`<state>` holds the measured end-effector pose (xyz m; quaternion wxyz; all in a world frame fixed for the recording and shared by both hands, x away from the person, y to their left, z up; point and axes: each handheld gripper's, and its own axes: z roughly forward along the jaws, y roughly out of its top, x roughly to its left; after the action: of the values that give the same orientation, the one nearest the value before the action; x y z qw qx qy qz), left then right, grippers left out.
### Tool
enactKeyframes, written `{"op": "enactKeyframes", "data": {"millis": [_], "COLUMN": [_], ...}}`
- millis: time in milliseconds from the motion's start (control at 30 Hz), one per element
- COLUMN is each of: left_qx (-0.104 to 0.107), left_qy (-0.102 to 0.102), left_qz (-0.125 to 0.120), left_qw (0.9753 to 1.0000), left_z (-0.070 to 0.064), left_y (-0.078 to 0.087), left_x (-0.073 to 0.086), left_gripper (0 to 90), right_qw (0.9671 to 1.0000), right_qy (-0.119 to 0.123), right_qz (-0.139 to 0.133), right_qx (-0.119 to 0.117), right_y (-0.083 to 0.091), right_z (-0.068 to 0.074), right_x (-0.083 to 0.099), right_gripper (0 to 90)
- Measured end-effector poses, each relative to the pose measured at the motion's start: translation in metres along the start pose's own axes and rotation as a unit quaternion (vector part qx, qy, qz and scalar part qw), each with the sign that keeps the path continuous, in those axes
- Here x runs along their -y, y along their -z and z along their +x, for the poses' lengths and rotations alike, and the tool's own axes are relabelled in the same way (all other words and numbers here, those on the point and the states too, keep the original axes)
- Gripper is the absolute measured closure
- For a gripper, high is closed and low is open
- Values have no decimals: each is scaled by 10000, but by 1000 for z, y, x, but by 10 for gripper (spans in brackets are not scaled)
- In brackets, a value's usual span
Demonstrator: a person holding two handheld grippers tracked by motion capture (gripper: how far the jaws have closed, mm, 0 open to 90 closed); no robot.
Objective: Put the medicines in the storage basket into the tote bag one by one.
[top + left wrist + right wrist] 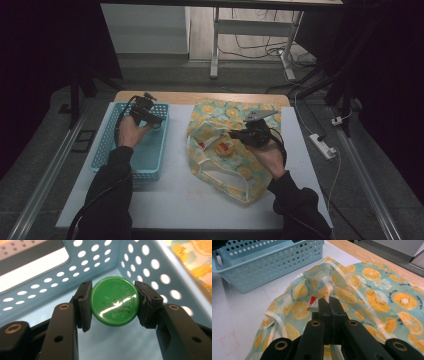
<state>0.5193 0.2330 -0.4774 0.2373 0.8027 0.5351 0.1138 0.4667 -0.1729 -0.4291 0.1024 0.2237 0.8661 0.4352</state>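
Cap [114,304]: green, round; we see it clamped between our left jaws, inside the basket [111,150] near its far end.
Left gripper [146,116]: closed on the cap, at 10 o'clock on the table [175,200].
Right gripper [329,305]: jaws pressed together, pinching the bag [372,287] edge.
Bag: orange-print, at 3 o'clock of the basket.

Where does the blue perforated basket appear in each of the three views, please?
High view: the blue basket sits on the table's left side, under the left tongs.
Left gripper view: its perforated walls and floor surround the tongs, which clamp a green round lid inside it.
Right gripper view: it stands at the upper left, beyond the closed right tongs.
Shared landmark: the orange-print bag beside the basket.
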Motion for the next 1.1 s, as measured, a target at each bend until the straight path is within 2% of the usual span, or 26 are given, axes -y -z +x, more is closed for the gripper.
{"op": "enactKeyframes", "data": {"millis": [100,467,767,1100], "left_qx": [25,139,341,510], "left_qy": [-14,-197,-264,-384], "left_qz": [-149,-400,-734,-938], "left_qw": [9999,9989,9964,9935], "left_z": [-3,-14,-26,-36], "left_y": [10,36,55,69], "left_x": [1,4,13,26], "left_gripper": [523,523,523,523], "right_qw": [10000,10000,10000,10000], "right_qy": [5,12,11,18], "right_qz": [5,-14,-11,17], "right_qx": [2,10,11,4], "right_y": [0,0,-1,-2], "right_z": [0,1,1,1], "right_x": [0,0,0,1], "right_gripper": [900,900,900,900]}}
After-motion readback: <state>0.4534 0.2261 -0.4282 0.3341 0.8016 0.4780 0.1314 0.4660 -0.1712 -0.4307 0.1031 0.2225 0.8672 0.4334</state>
